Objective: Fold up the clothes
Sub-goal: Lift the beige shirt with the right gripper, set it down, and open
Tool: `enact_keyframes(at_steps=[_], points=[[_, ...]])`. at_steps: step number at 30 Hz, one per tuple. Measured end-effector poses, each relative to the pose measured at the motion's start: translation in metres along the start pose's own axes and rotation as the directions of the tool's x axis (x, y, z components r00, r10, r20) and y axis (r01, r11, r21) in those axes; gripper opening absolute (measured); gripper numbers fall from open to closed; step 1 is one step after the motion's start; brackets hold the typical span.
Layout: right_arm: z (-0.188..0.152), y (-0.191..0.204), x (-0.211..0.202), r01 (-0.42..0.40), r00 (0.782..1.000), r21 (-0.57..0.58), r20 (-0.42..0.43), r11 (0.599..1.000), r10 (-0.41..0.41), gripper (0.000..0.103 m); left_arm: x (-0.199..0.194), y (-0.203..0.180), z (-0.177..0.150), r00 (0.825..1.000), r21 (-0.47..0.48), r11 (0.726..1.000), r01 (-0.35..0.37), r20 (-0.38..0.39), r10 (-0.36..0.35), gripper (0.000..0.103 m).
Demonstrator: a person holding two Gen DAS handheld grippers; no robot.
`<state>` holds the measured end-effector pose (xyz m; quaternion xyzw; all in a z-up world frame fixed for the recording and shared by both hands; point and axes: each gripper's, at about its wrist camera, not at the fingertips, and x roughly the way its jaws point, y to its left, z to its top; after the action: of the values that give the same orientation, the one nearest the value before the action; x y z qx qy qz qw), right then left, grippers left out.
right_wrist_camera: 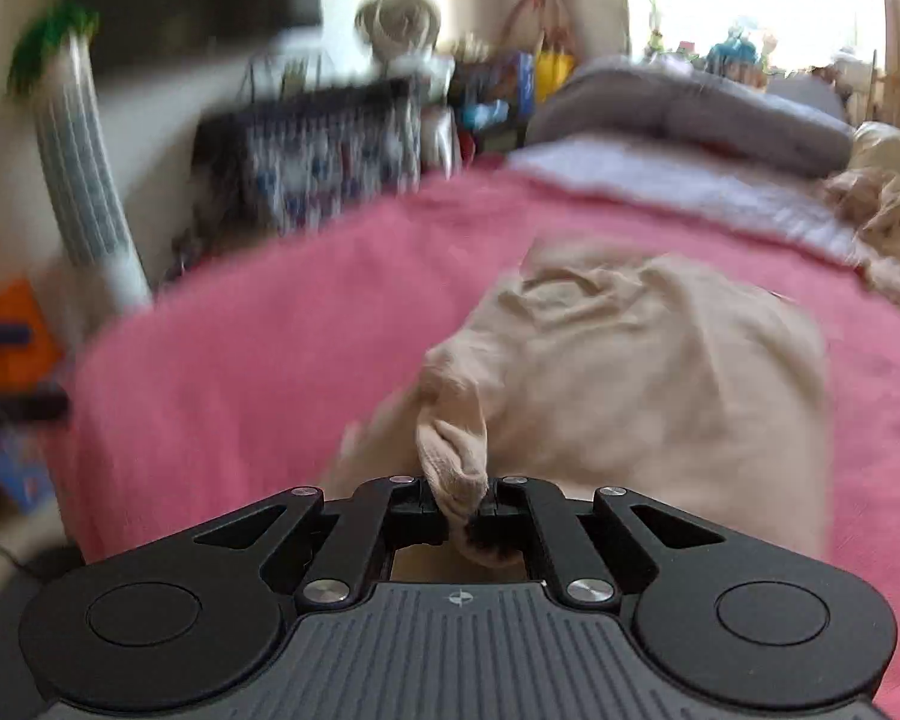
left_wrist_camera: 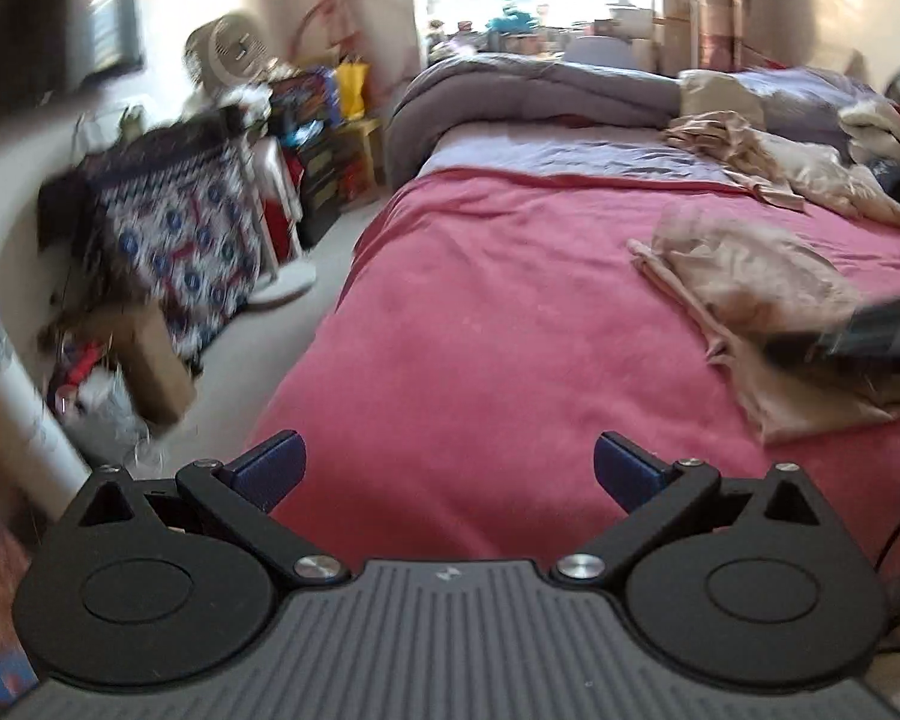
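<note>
A beige garment (right_wrist_camera: 642, 360) lies crumpled on the pink bedspread (right_wrist_camera: 258, 372). My right gripper (right_wrist_camera: 459, 495) is shut on a bunched edge of the garment at its near end. In the left wrist view the same garment (left_wrist_camera: 750, 282) lies on the right side of the bed, and the right gripper shows as a dark blur (left_wrist_camera: 882, 330) over it. My left gripper (left_wrist_camera: 447, 459) is open and empty, above the near part of the pink bedspread (left_wrist_camera: 480, 330), to the left of the garment.
More beige clothes (left_wrist_camera: 768, 162) lie piled at the far right of the bed. A grey duvet (left_wrist_camera: 540, 96) is bunched at the head. A patterned blanket (left_wrist_camera: 174, 240), a fan (left_wrist_camera: 240, 54), boxes and clutter fill the floor left of the bed.
</note>
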<state>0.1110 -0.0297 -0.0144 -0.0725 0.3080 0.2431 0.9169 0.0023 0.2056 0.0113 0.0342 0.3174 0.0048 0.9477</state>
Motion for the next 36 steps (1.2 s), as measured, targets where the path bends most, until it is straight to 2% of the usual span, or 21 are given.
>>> enact_keyframes(at_steps=[5,11,13,17,21,25,29,33,34,36], points=[[-0.015,0.031,-0.008,0.052,0.998,-0.169,0.044,0.984,-0.045,0.007,0.004,-0.001,-0.011,1.0,-0.012,1.0,0.002,-0.008,-0.002,0.103],[-0.034,0.068,-0.018,0.12,0.99,-0.362,0.107,0.924,-0.087,0.013,0.005,-0.009,-0.015,0.999,-0.007,0.999,0.04,0.007,-0.04,0.103],[-0.039,0.073,-0.022,0.122,0.989,-0.376,0.119,0.919,-0.082,0.013,0.005,-0.012,-0.015,0.999,-0.003,0.999,0.049,0.009,-0.049,0.103],[-0.034,0.062,-0.04,0.105,0.986,-0.318,0.158,0.942,-0.056,0.01,0.006,-0.019,-0.014,0.998,0.003,0.999,0.055,0.006,-0.055,0.103],[-0.036,0.073,-0.036,0.097,0.988,-0.392,0.147,0.915,-0.042,0.011,0.006,-0.028,-0.01,0.998,0.031,0.997,0.066,0.014,-0.067,0.103],[-0.043,0.077,-0.037,0.09,0.987,-0.405,0.159,0.91,-0.027,0.011,0.006,-0.037,-0.005,0.997,0.063,0.996,0.07,0.018,-0.072,0.103],[-0.046,0.079,-0.028,0.073,0.991,-0.439,0.132,0.895,-0.016,0.011,0.008,-0.044,0.001,0.996,0.065,0.994,0.084,0.032,-0.086,0.103],[-0.052,0.082,-0.025,0.077,0.989,-0.486,0.145,0.871,-0.006,0.016,0.01,-0.054,0.015,0.993,0.081,0.992,0.099,0.063,-0.104,0.103],[-0.053,0.081,-0.031,0.057,0.989,-0.49,0.146,0.87,0.018,0.021,0.01,-0.058,0.019,0.991,0.097,0.99,0.103,0.07,-0.11,0.103],[-0.055,0.071,-0.046,-0.026,0.987,-0.474,0.13,0.88,0.098,0.042,0.011,-0.07,0.026,0.99,0.172,0.98,0.101,0.083,-0.116,0.103]])
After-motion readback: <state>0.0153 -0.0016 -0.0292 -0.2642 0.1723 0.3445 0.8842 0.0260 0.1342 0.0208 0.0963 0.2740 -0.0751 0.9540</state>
